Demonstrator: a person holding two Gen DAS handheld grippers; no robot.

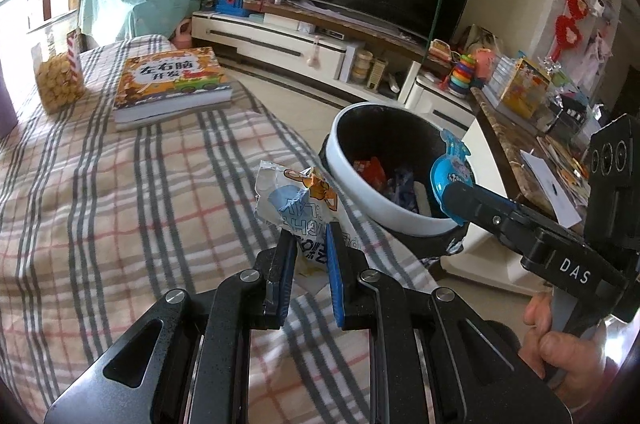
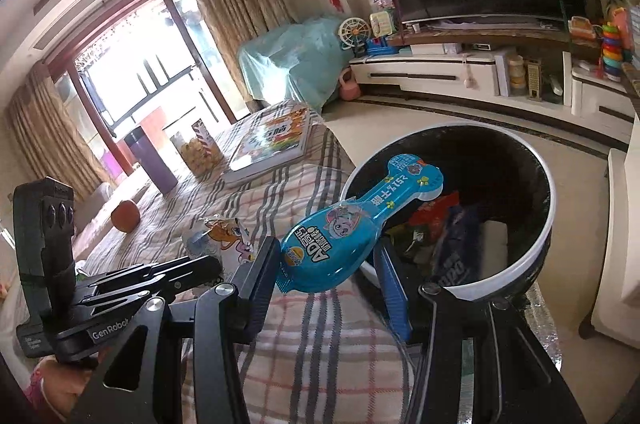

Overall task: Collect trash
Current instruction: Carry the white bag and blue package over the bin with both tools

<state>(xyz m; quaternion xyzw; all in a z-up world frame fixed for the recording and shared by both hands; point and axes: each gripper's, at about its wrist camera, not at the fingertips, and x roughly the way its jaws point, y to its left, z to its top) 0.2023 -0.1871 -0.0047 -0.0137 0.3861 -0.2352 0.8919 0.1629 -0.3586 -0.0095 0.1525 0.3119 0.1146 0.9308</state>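
Note:
My left gripper is shut on a crumpled white snack wrapper with a cartoon print, held above the plaid cloth near the bin. My right gripper is shut on a blue bone-shaped snack packet, which sticks out over the rim of the bin. The round white bin with a black liner stands just past the table's edge and holds several wrappers. In the left wrist view the right gripper holds the blue packet over the bin. The left gripper and its wrapper show at left in the right wrist view.
The plaid-covered table carries a thick picture book, a jar of yellow snacks, a purple cup and an orange ball. Beyond the bin stand a TV cabinet and a cluttered side counter.

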